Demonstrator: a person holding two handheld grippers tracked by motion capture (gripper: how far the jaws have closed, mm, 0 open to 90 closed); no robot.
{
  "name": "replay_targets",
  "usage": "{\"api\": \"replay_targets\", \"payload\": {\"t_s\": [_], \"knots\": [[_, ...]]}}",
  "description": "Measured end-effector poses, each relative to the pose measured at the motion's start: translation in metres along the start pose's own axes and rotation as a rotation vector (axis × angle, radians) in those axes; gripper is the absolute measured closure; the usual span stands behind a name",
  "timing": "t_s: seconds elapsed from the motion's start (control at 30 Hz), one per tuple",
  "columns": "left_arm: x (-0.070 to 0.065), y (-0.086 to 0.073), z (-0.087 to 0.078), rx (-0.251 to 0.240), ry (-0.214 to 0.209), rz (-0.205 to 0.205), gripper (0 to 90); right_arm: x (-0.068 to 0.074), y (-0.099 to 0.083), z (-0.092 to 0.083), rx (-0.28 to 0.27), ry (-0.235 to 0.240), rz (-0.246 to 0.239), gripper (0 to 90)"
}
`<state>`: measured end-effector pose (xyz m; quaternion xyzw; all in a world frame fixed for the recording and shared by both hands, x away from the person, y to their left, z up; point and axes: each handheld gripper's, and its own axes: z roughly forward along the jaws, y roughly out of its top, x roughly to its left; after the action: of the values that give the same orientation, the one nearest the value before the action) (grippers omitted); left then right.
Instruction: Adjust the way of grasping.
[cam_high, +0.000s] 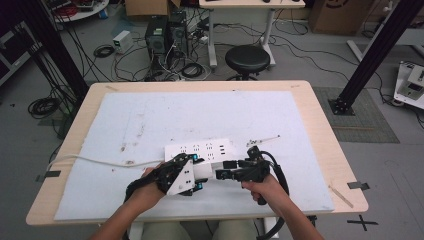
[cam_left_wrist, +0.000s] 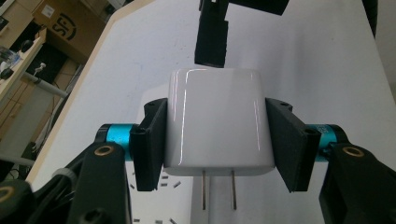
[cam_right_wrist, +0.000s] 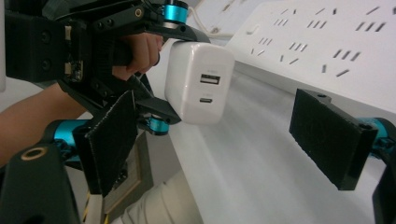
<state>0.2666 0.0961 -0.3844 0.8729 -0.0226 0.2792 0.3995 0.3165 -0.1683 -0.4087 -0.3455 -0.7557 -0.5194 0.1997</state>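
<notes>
Left gripper view: white charger (cam_left_wrist: 217, 121) is clamped between the left gripper (cam_left_wrist: 218, 140) jaws, two prongs exposed below. Right gripper view: charger's port face is seen, right gripper (cam_right_wrist: 224, 140) jaws spread apart, empty. High view: both are placed just near of the power strip (cam_high: 200, 148) on the desk (cam_high: 320, 115).

The left hand-held gripper (cam_left_wrist: 215, 140) covers both side faces of the white charger (cam_left_wrist: 217, 123). The power strip (cam_high: 200, 149) is partly hidden under the grippers near the bench's near edge; its socket markings are too small to read.
</notes>
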Motion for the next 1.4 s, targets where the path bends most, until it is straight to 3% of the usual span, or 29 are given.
{"api": "replay_targets", "payload": {"t_s": [0.2,0.6,0.8,1.4], "knots": [[-0.002,0.003,0.002,-0.004,-0.001,0.014,42.5,-0.002,0.003,0.007,0.011,0.027,0.044,15.7],[-0.005,0.008,0.006,-0.02,-0.004,0.021,42.5,-0.003,0.006,0.017,0.03,0.047,0.061,16.9],[-0.006,0.01,0.006,-0.028,-0.001,0.03,42.5,-0.005,0.007,0.021,0.026,0.091,0.061,28.5],[-0.007,0.012,0.005,-0.042,0.009,0.036,42.5,-0.006,0.006,0.023,0.026,0.139,0.035,56.1]]}}
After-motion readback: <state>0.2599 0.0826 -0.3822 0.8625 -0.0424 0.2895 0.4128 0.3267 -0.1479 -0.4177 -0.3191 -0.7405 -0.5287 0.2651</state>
